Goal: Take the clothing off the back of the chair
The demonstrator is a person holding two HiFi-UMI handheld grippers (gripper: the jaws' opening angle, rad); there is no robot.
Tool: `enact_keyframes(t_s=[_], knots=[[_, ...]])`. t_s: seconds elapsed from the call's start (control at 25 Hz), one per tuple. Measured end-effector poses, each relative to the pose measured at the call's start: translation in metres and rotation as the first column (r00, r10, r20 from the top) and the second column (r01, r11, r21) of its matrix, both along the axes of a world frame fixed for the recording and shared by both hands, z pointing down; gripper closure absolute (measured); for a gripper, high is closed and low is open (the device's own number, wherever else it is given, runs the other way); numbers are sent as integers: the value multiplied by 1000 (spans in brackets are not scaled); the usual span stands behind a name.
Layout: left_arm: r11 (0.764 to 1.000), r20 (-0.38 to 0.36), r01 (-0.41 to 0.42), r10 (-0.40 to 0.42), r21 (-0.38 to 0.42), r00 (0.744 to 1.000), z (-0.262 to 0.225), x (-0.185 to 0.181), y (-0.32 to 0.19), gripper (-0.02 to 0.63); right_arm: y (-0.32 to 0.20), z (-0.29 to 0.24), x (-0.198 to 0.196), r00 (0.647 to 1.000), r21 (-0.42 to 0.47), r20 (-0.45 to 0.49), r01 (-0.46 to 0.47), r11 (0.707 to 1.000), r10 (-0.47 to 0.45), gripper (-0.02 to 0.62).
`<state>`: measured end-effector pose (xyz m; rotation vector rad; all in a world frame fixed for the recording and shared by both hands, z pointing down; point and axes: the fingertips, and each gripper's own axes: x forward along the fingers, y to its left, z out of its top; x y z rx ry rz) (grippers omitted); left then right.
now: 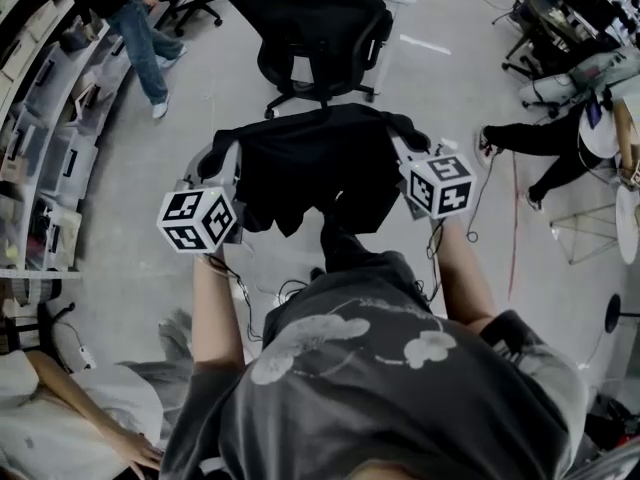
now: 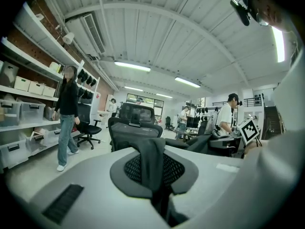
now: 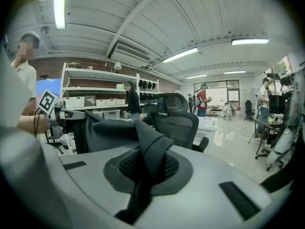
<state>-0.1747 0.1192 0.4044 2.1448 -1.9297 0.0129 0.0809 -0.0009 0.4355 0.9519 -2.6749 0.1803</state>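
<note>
A black garment [image 1: 305,163] hangs spread out between my two grippers, lifted above the floor in front of me. My left gripper [image 1: 222,156] is shut on its left end; in the left gripper view a fold of the black cloth [image 2: 153,161] is pinched between the jaws. My right gripper [image 1: 404,140] is shut on the other end, and that fold of cloth [image 3: 151,149] rises from between its jaws. The black mesh office chair [image 1: 315,33] stands just beyond the garment, its back bare. Each gripper's marker cube [image 2: 249,130] [image 3: 47,101] shows in the other's view.
Shelves with storage boxes [image 1: 40,118] line the left wall. A person in jeans [image 1: 140,38] stands near them. Another person [image 1: 560,148] sits at the right by desks. Cables [image 1: 270,288] lie on the floor near my feet. Someone in white [image 1: 60,408] is at lower left.
</note>
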Motion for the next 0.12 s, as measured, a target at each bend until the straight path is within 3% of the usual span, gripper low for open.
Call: enact_keyframes(t_s=[0.12], knots=[[1000,-2,2,-2,-2,1000,2,-5,4,598,4,1,-5,1000,-1,-5,2,1000,-2,594]])
